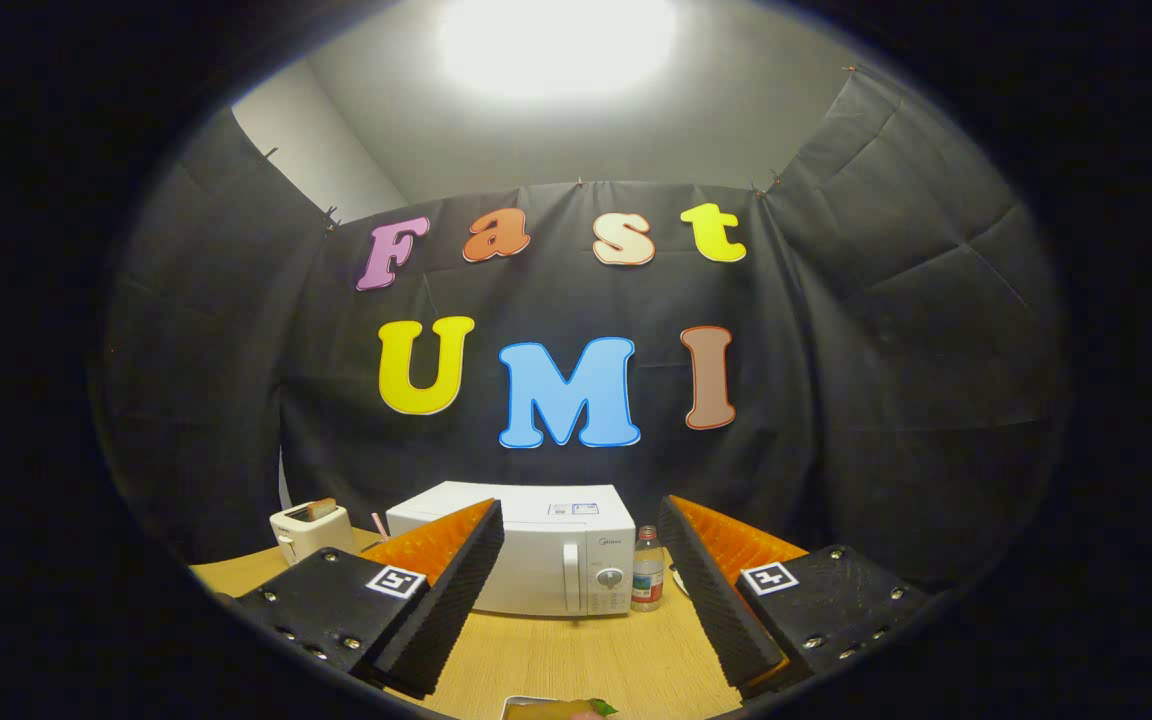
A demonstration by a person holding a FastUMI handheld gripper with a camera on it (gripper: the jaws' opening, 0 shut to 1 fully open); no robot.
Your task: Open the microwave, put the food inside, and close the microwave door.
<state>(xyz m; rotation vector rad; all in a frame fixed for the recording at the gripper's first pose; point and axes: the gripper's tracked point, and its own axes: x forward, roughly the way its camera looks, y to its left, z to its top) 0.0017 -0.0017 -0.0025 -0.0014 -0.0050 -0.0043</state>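
Tongs (576, 590) stand wide apart, gripping nothing, aimed at the microwave (536, 555) that sits shut beyond them on the wooden worktop (576, 655). That white box looks heavy and rigid; its upright door handle (570, 575) seems the place to hook and pull. A toaster (309, 528) stands left of it, a small bottle (647, 570) just right. Food (561, 708) lies below the fingers, barely visible and probably soft, so a gentle hold suits it.
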